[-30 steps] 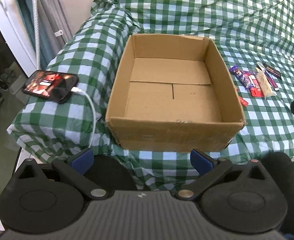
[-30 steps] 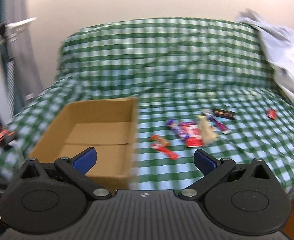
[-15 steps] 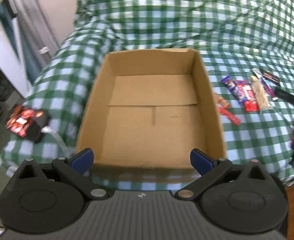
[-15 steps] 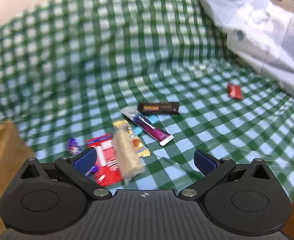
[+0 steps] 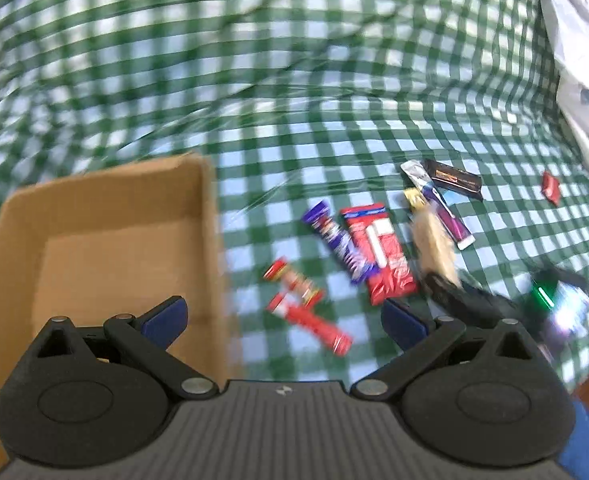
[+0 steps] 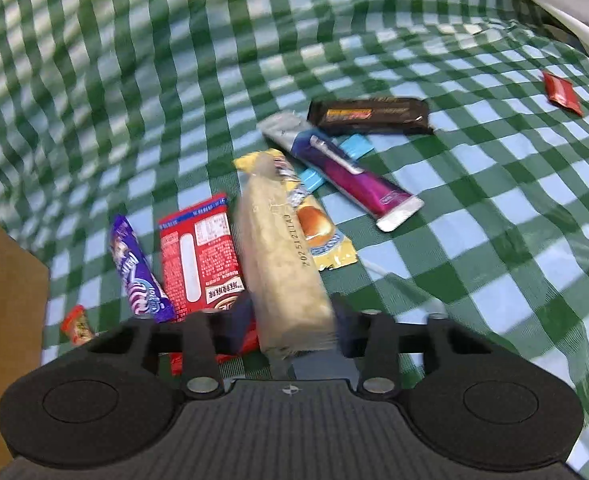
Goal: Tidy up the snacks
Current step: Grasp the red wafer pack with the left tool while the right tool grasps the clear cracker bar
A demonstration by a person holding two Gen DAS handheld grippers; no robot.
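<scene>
— Both hands have swung rightward off the cardboard box toward the snacks; the right gripper, gaping wide a second ago, now has its jaws closing around the near end of the pale cracker bar, which sits between the pads.

— And the left gripper?

— Spread wide, nothing between its fingers, hovering above the box's right wall and two small red packets on the checked cloth.

— Room to move?

— Bare cloth lies behind the snacks and to their right. On the left the box wall is close, and the cloth's front edge drops away at the lower right of the left view.

— What crowds the bar?

— A red pouch lies just beside it on the left, a purple bar beyond that. Under its far end sits a yellow bun wrapper. A purple-and-silver tube and a black bar lie further back, and a small red sachet well apart to the right.

— Differences between views?

— Only the left view shows the inside of the box, which holds nothing, and the right gripper as a dark blur at the bar. Only the right view shows a blue wrapper under the tube.
</scene>
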